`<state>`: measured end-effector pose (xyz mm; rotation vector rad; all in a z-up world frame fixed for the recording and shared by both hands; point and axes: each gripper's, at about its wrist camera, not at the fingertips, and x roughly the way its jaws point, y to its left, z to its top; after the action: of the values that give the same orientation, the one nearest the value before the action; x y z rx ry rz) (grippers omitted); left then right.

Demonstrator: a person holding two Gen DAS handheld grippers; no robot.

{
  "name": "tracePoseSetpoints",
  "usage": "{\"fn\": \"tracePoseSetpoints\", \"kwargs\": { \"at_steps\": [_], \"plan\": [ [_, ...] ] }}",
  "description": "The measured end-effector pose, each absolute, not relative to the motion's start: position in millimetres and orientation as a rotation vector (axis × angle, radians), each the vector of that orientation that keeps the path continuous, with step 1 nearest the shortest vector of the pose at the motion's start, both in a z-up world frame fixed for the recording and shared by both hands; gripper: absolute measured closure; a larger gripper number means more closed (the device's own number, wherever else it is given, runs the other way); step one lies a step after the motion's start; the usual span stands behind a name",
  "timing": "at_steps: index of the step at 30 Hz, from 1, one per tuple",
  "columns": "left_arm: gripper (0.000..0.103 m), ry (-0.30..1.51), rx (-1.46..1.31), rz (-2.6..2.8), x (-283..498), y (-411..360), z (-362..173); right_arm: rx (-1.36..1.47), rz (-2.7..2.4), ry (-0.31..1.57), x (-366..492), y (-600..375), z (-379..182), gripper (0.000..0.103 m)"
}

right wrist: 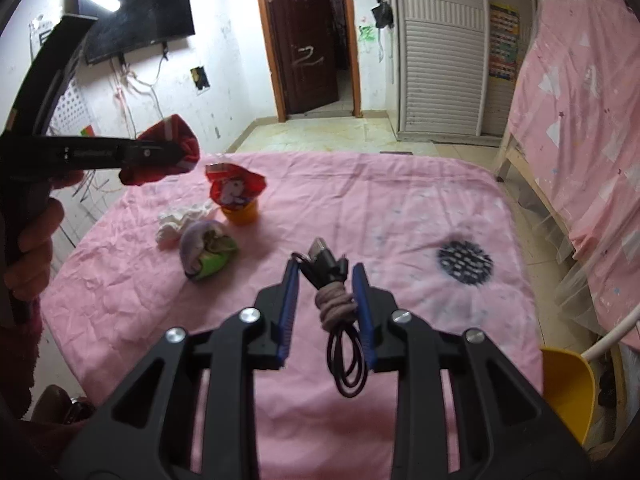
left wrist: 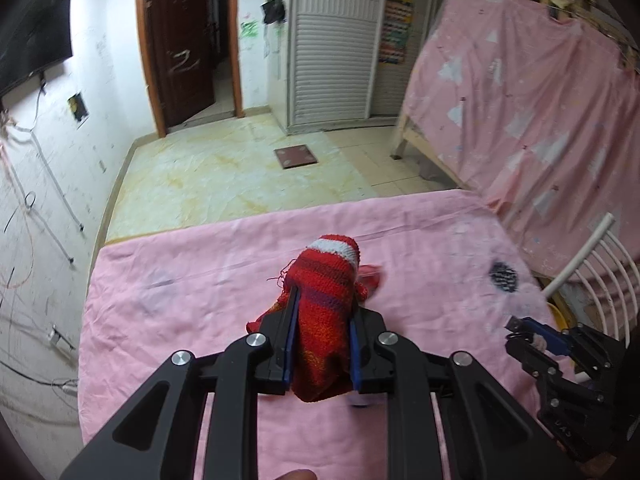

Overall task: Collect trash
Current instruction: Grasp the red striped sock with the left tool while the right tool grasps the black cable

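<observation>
Holding two items clear of the table, the person has both grippers loaded. The left gripper [left wrist: 322,320] pinches a red striped knitted sock [left wrist: 326,300] between its blue pads, the sock standing up out of the jaws. The right gripper [right wrist: 326,300] pinches a coiled black cable [right wrist: 336,308] bound with a pale tie, its plug end pointing up at the centre of the right wrist view.

To do this step well, both grips should be kept firm while the items travel, since the sock is soft and may slip, and the loose loops of cable hanging below the jaws may snag on the cloth. Each load should be carried over its container before the jaws are released. A yellow bin [right wrist: 568,388] shows at the lower right of the right wrist view; whether it is the intended container cannot be told.

Trash remains on the table at the left of that view: a red snack wrapper [right wrist: 236,188] in an orange cup [right wrist: 241,214], a crumpled white tissue [right wrist: 180,220] and a green and purple wrapper [right wrist: 208,256].

The table carries a wrinkled pink cloth [right wrist: 360,200] with a dark printed spot [right wrist: 464,260]. Beyond it lie a tiled floor [left wrist: 240,168], a brown door [right wrist: 304,40], a wall-mounted screen [right wrist: 136,12], a white louvred cupboard [right wrist: 440,60] and a pink sheet [left wrist: 540,100] draped at the right.
</observation>
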<state>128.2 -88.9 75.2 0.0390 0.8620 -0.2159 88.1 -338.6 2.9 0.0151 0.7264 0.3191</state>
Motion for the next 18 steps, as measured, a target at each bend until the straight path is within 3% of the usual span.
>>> {"fn": "tracePoseSetpoints", "kwargs": {
  "at_steps": [18],
  "plan": [
    [0.090,0.857,0.112,-0.408,100,-224,86,0.175,0.135,0.654,44,-467,2,0.077]
  ]
}}
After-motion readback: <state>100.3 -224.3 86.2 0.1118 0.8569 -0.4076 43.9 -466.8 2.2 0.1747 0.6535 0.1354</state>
